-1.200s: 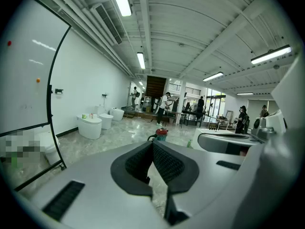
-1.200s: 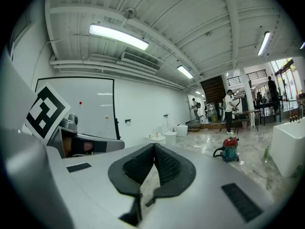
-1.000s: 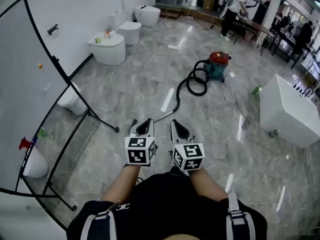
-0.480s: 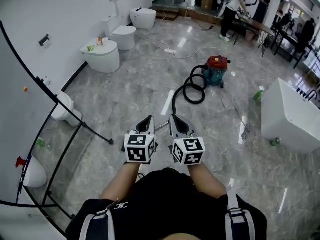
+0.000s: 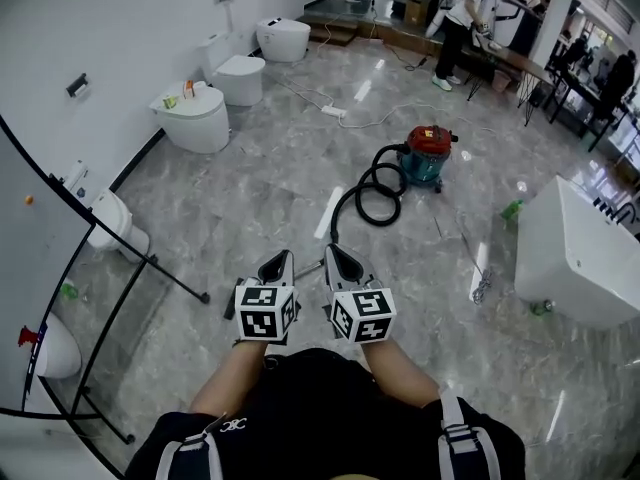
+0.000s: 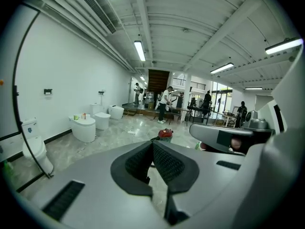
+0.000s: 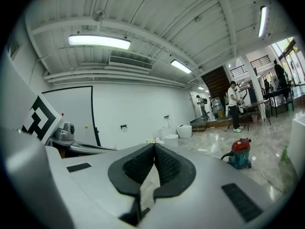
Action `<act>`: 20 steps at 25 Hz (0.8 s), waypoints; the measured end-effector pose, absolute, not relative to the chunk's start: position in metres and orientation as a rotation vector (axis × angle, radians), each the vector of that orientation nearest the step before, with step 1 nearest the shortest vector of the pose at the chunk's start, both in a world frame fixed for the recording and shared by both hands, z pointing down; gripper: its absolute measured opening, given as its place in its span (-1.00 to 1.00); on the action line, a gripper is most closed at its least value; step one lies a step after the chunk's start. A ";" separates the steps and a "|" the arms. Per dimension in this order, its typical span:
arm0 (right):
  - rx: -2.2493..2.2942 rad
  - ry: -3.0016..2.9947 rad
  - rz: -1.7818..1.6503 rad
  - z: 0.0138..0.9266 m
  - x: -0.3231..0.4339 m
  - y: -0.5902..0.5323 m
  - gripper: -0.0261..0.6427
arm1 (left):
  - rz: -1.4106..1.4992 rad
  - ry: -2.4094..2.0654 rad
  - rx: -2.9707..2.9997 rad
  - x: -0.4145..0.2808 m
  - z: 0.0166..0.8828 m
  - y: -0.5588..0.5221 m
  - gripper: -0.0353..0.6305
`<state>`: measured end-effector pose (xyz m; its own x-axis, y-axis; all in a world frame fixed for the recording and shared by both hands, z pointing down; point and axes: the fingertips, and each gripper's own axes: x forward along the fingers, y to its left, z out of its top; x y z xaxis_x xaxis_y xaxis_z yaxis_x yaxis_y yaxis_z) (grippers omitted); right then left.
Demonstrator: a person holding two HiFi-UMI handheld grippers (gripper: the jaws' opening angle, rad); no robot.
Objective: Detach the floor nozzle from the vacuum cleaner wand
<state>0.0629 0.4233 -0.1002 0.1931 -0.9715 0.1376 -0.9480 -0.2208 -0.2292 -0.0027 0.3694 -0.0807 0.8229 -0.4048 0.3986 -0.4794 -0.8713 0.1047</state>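
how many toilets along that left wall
4: far toilet, next toilet just nearer, round toilet, fourth toilet behind the black frame. A white fixture at lower left may be another.

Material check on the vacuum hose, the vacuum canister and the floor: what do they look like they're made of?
The vacuum hose looks like black flexible plastic or rubber with a matte finish; it lies in loose coils.
The vacuum canister has a red lid and teal body, probably moulded plastic with a slight sheen; painted metal is possible.
The floor is polished grey veined stone or stone-look tile; it mirrors light streaks.

Glossy grey marble floor; white wall, toilets along it; white tub right; ceiling strip lights.
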 end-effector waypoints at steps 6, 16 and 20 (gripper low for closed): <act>-2.330 1.929 -0.440 -0.089 0.082 0.406 -0.89 | 0.568 -0.737 2.767 0.010 -0.073 0.349 -0.86; -2.324 1.984 -0.509 -0.057 0.108 0.331 -0.89 | 0.565 -0.755 2.729 0.036 -0.050 0.273 -0.86; -2.325 2.021 -0.531 -0.044 0.121 0.277 -0.89 | 0.573 -0.777 2.688 0.047 -0.035 0.214 -0.86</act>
